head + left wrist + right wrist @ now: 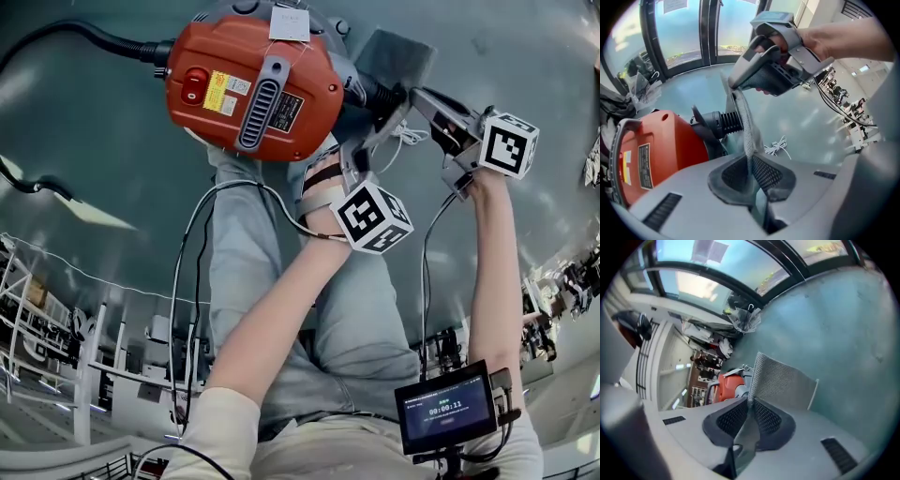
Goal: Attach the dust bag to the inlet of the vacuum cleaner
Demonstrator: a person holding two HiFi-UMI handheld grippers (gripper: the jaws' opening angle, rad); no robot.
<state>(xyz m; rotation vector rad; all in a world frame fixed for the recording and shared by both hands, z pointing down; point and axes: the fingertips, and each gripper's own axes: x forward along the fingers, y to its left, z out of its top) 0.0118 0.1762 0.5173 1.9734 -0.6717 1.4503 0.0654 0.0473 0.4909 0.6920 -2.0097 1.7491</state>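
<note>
Left gripper (751, 165) and right gripper (749, 412) are pinching the bag (783, 380). The inlet (723, 123) is lying just beside it, nearer the left

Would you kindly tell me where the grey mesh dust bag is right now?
In the head view, the grey mesh dust bag hangs just right of the orange vacuum cleaner, held by the left gripper and right gripper, beside its black ribbed inlet.

The left forearm (281, 319) rises through the head view's centre, the right forearm (494, 272) along its right side. The left gripper (752, 169) points steeply down and the right gripper (750, 414) slants. Each has its jaws pinched together on the dust bag (783, 380).
</note>
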